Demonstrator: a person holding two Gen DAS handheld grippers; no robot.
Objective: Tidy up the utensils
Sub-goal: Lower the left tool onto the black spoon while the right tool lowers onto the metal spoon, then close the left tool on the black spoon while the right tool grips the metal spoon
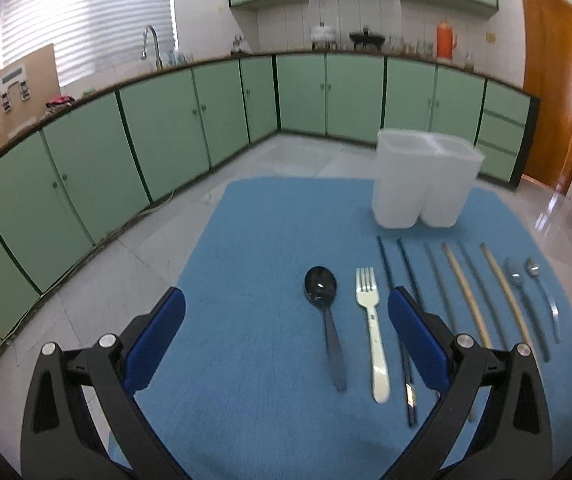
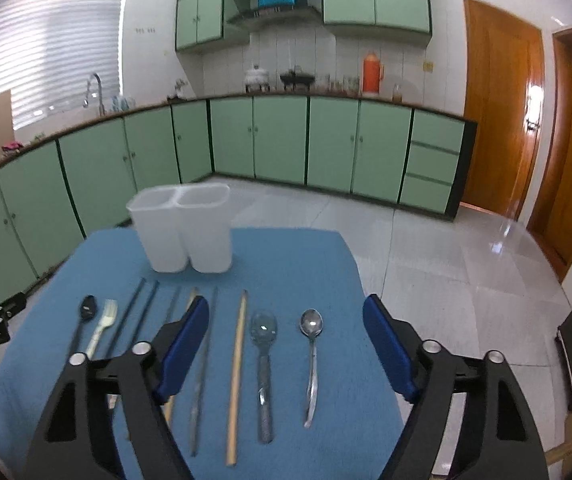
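Nothing sorted yet, by the look of it.

Lower frame, left wrist view: left gripper [image 1: 286, 340] spread wide, grasping nothing, above the blue mat [image 1: 245, 420]. Between its fingers, black spoon [image 1: 322, 288] and white fork [image 1: 372, 320].

Right wrist view, lower frame: right gripper [image 2: 286, 344] parted, empty, over a wooden chopstick [image 2: 237, 376], clear spoon [image 2: 263, 344] and metal spoon [image 2: 311, 344].

Further up the mat: white two-compartment holder [image 2: 185, 232], apparently empty.

Left to do: whole row of utensils, holder untouched.

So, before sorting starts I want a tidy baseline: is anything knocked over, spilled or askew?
Nothing stands out. The utensils lie in a roughly parallel row on the blue mat, and the white two-compartment holder stands upright and empty behind them.
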